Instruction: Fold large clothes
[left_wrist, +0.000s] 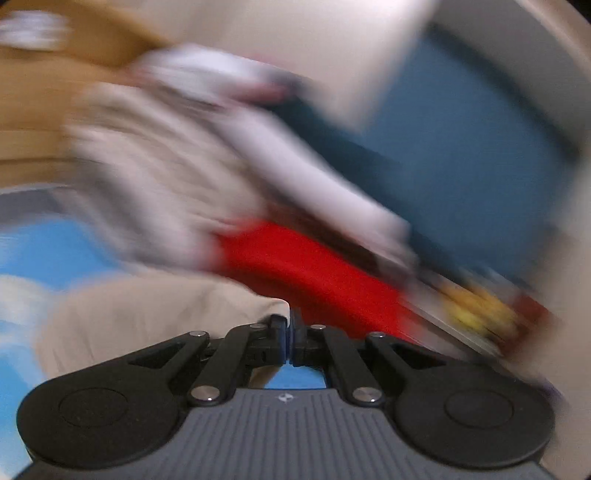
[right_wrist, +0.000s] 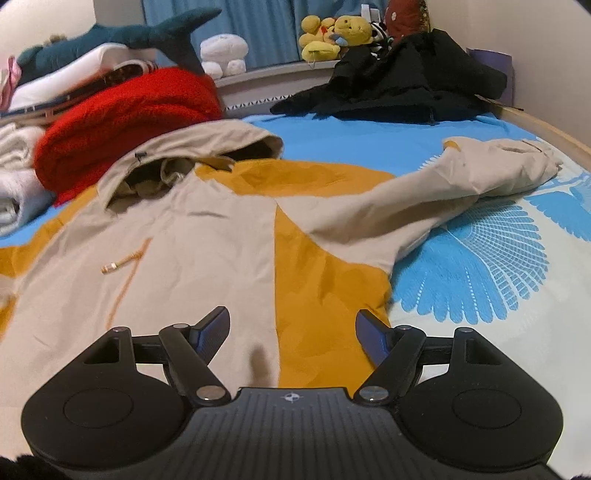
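A beige and mustard hooded jacket (right_wrist: 221, 236) lies spread flat on the blue patterned bed sheet (right_wrist: 480, 266), hood at the far end and one sleeve (right_wrist: 480, 173) stretched to the right. My right gripper (right_wrist: 291, 332) is open and empty, hovering low over the jacket's lower body. My left gripper (left_wrist: 289, 332) is shut on a beige fold of the jacket (left_wrist: 155, 314). The left wrist view is heavily motion-blurred.
A red fleece (right_wrist: 125, 118) and white folded cloth (right_wrist: 14, 177) sit at the left beside the hood. A black garment (right_wrist: 406, 85) lies at the far right. Plush toys (right_wrist: 332, 33) and a shark plush (right_wrist: 110, 40) line the headboard.
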